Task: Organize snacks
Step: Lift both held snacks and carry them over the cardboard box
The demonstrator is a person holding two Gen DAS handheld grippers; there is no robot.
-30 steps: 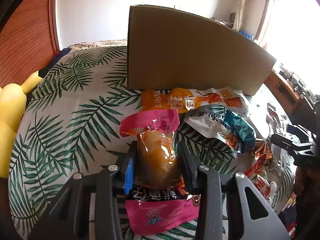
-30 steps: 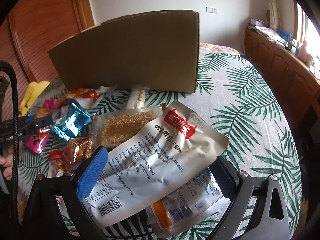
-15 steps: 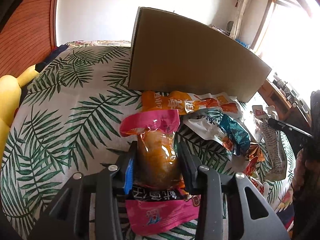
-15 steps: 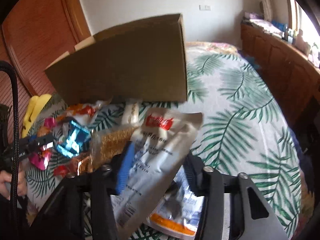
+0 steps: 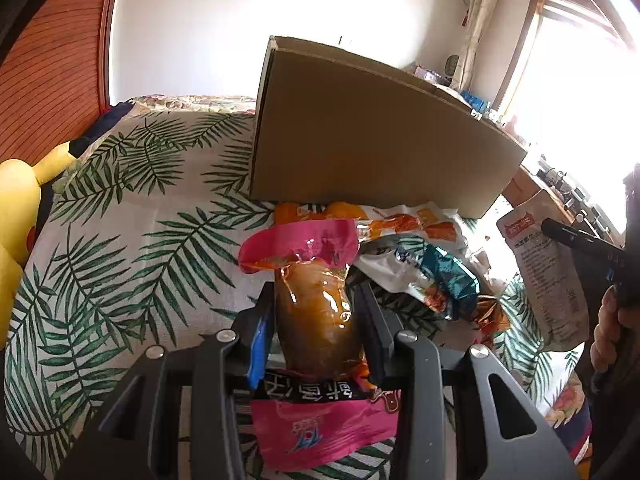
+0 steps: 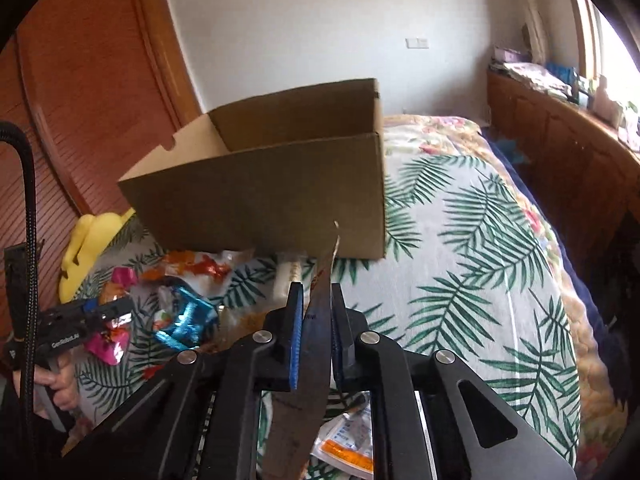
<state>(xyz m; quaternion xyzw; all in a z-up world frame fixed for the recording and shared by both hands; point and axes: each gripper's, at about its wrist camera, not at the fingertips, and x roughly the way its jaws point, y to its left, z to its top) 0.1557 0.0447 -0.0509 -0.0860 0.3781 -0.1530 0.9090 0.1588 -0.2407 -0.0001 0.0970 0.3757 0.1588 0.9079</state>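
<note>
Your left claw point(image 5: 316, 320) is clamped on the pink snack packet point(image 5: 316, 312), just above the leaf-print bed cover point(image 5: 120, 240). Your right claw point(image 6: 314, 320) is closed narrow on the grey flat pouch point(image 6: 318, 312), which stands edge-on between the pads. Behind them the other snacks point(image 6: 180, 320) lie loose on the bed. Farther back stands the open cardboard box point(image 6: 272, 196).
</note>
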